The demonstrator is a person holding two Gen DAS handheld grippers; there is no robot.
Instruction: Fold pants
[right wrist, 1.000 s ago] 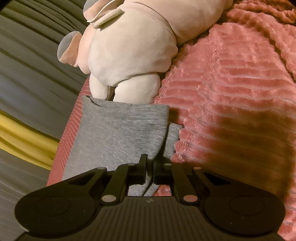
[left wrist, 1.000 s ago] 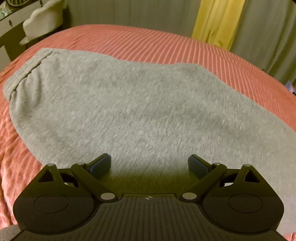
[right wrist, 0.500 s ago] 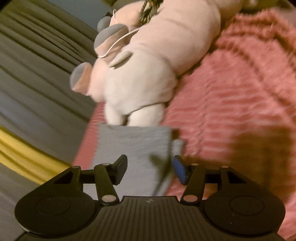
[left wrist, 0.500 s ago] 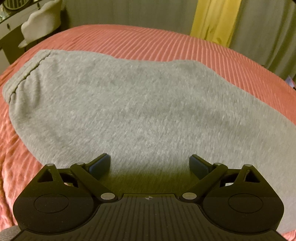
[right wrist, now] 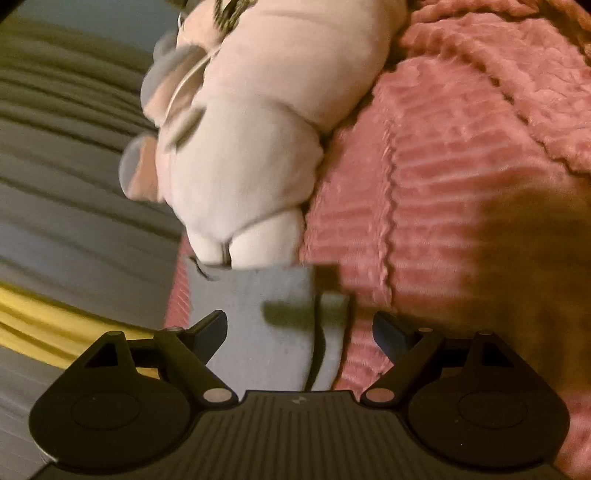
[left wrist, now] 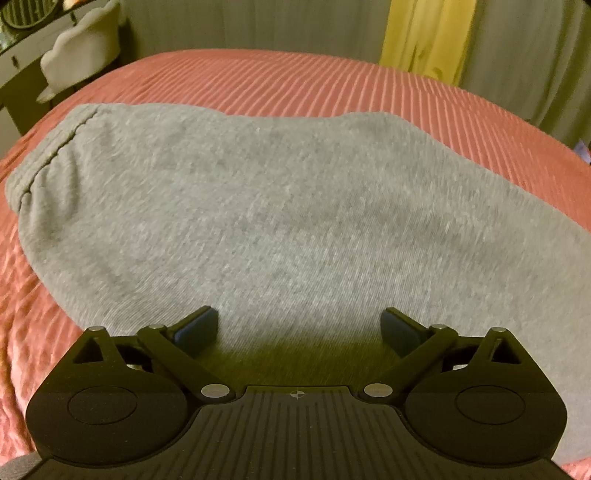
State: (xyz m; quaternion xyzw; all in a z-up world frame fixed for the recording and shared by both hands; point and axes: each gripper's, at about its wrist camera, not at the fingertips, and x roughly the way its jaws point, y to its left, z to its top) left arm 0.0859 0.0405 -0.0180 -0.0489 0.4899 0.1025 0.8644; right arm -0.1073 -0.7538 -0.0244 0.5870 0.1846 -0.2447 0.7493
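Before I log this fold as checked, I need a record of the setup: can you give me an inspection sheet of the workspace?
Surface: pink ribbed bedspread, no bare mattress seen.
Job's things: grey pants lie flat, waistband at left; leg ends reach the plush toy.
Clutter: pale plush toy on the bed.
Grippers: left gripper open above the pants; right gripper opening, cloth between its jaws, unpinched.
Cables: nothing seen.
Surroundings: grey curtain, yellow curtain.
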